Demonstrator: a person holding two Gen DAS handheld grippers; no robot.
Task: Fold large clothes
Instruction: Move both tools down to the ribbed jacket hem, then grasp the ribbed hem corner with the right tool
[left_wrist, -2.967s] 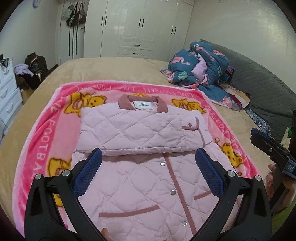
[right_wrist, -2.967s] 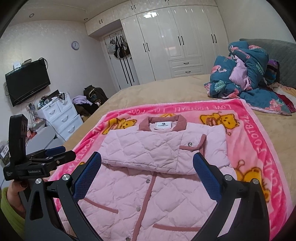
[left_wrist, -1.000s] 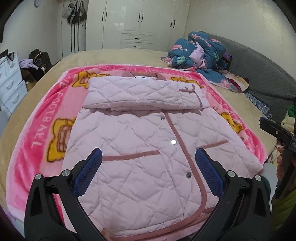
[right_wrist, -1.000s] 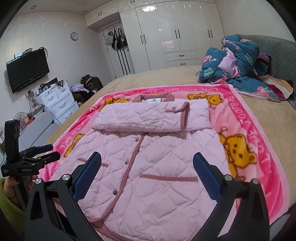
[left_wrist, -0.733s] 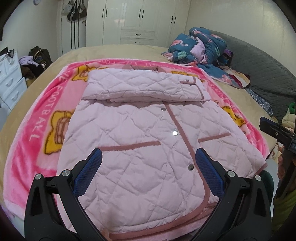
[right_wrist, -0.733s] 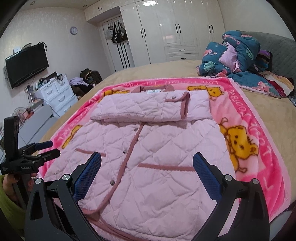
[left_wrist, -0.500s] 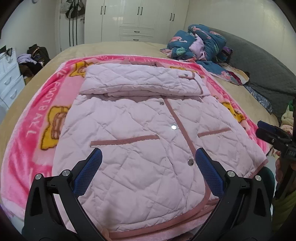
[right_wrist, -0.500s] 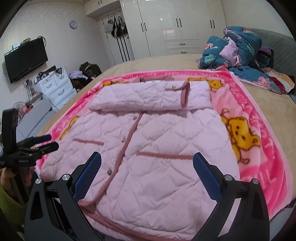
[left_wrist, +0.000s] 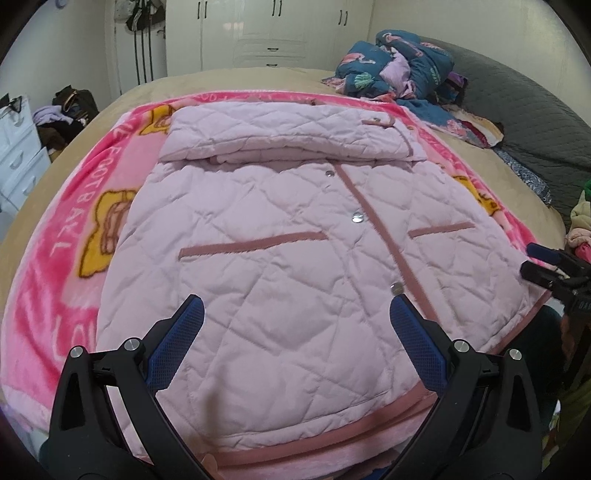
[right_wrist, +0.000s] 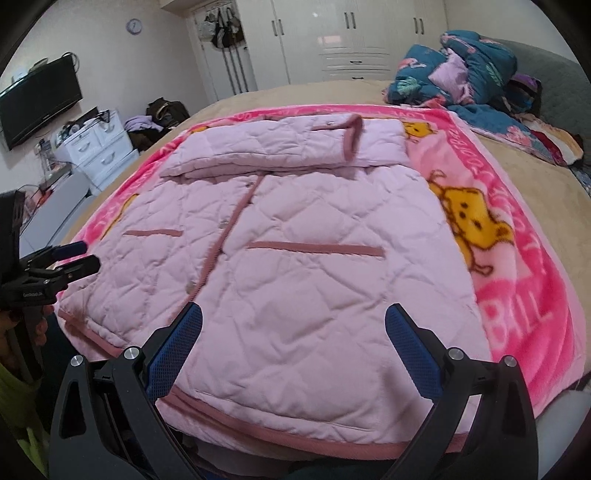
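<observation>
- Left wrist view: the left tongs (left_wrist: 295, 317) are held wide apart, gripping nothing, above the hem of a quilted pale-pink jacket (left_wrist: 280, 236). The jacket is laid flat on a fleecy pink blanket (left_wrist: 66, 229), its sleeves folded across the chest.
- Right wrist view: the right tongs (right_wrist: 293, 326) are likewise spread and empty over the jacket's rose-trimmed hem (right_wrist: 310, 435). The other tongs are seen at the jacket's left corner.

Open bed (left_wrist: 229, 79) at 12 o'clock beyond jacket (left_wrist: 288, 236); bedding heap (right_wrist: 476, 70) blocking 2 o'clock; dresser (right_wrist: 98, 149) crowding 10.
</observation>
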